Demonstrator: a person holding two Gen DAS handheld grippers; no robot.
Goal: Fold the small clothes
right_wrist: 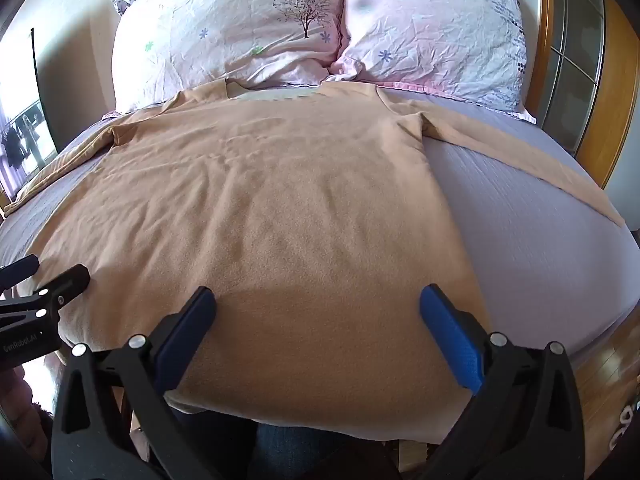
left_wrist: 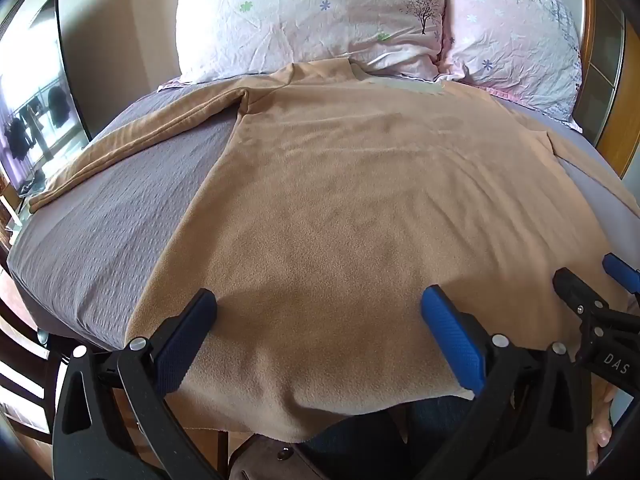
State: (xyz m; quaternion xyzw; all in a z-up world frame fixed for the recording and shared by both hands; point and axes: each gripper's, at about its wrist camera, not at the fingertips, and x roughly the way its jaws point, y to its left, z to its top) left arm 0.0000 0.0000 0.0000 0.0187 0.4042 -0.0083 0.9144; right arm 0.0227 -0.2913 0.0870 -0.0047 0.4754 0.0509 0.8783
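A tan long-sleeved shirt [left_wrist: 340,184] lies spread flat on the bed, collar toward the pillows, hem hanging over the near edge; it also shows in the right wrist view [right_wrist: 280,200]. Its left sleeve [left_wrist: 132,144] stretches out to the left and its right sleeve [right_wrist: 520,156] to the right. My left gripper [left_wrist: 318,300] is open and empty just above the hem's left part. My right gripper [right_wrist: 318,300] is open and empty above the hem's right part. The right gripper's fingers [left_wrist: 576,284] show at the far right of the left wrist view.
The shirt lies on a grey-lilac bedsheet [left_wrist: 100,232]. Two pink flowered pillows [right_wrist: 240,36] [right_wrist: 440,28] stand at the head. A wooden door frame [right_wrist: 600,92] is at the right, a window [left_wrist: 32,120] at the left. My jeans-clad legs [right_wrist: 288,448] are at the near edge.
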